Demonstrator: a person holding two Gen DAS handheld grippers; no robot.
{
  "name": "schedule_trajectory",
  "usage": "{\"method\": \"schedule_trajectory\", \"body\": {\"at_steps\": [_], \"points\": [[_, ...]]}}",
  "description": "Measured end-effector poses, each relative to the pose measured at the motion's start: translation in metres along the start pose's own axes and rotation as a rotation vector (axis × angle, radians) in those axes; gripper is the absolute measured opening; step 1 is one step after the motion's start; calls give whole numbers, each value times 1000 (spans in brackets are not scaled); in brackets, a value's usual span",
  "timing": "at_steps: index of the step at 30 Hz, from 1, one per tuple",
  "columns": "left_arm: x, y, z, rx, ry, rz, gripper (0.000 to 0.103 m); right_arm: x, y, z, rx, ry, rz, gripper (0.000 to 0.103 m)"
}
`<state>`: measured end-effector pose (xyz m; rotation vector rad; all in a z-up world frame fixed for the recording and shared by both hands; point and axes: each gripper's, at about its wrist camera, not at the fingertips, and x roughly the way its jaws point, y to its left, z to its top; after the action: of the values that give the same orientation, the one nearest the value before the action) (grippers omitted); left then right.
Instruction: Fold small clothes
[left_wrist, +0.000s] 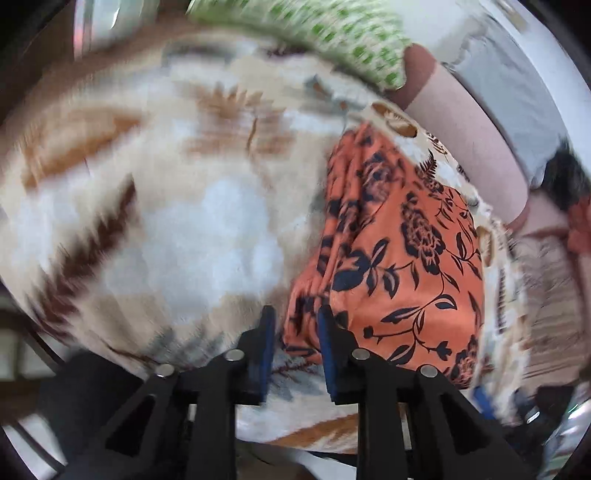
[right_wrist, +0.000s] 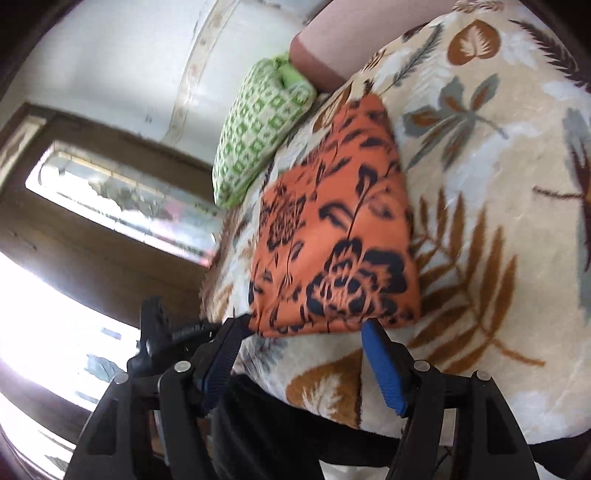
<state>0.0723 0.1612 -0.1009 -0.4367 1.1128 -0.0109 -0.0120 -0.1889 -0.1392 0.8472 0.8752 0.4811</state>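
Note:
An orange garment with a black flower print (left_wrist: 399, 258) lies folded on a cream blanket with a leaf pattern (left_wrist: 166, 206). My left gripper (left_wrist: 295, 317) is open, its blue-padded fingers just at the garment's near left corner, holding nothing. In the right wrist view the same garment (right_wrist: 332, 236) is a neat folded rectangle on the blanket (right_wrist: 491, 206). My right gripper (right_wrist: 306, 328) is open wide, its fingers on either side of the garment's near edge, not closed on it.
A green and white checked pillow (right_wrist: 258, 125) lies beyond the garment at the bed's head. A pinkish headboard or bolster (left_wrist: 461, 140) runs along the far side. A dark wooden window frame (right_wrist: 110, 206) and white wall are to the left.

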Motion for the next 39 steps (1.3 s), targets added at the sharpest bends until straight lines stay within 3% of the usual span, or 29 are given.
{"method": "schedule_trajectory", "body": {"at_steps": [3,5,6,10,12,13,14,15,16,20,21,23,25,27,30,31,32,33,36,38,39], "points": [[-23,-36,10,139,-110,2,32,-10,-12,21,36,-40,-12,79],[-27,-57,17,223,-148,-1,43,-13,-23,38,98,-50,-8,80],[-23,-72,21,272,-156,-9,44,-12,-29,47,137,-56,14,80],[21,-97,35,334,-90,0,44,17,-49,76,233,2,46,81],[55,-88,34,313,3,100,42,38,-63,83,306,35,82,81],[67,-78,31,285,21,98,43,49,-70,83,348,59,89,80],[65,-75,28,294,-15,95,43,63,-75,82,357,105,86,75],[62,-76,26,311,-22,109,43,65,-73,80,326,113,47,47],[60,-78,24,322,-25,118,43,63,-68,77,298,104,18,38],[62,-71,23,298,-29,89,43,57,-50,72,157,62,-123,37],[62,-71,22,305,-34,90,43,61,-59,71,169,89,-155,43],[62,-68,20,314,-38,89,43,53,-70,75,282,82,-55,57],[59,-64,18,300,-40,74,43,35,-63,88,273,8,8,79],[66,-71,21,303,-44,81,43,29,-56,107,235,-48,6,87],[65,-70,19,302,-54,78,43,63,-70,133,306,32,19,86],[64,-70,19,301,-55,76,43,80,-76,137,327,80,25,83],[64,-69,19,301,-55,75,43,91,-78,139,324,110,31,71],[63,-68,19,298,-54,73,43,98,-70,141,290,130,0,39],[63,-65,19,298,-58,64,43,86,-20,138,56,60,-82,33],[64,-66,18,308,-64,62,43,99,-27,135,-11,111,-213,33],[64,-67,17,316,-66,68,43,105,-42,135,20,142,-259,35]]}}
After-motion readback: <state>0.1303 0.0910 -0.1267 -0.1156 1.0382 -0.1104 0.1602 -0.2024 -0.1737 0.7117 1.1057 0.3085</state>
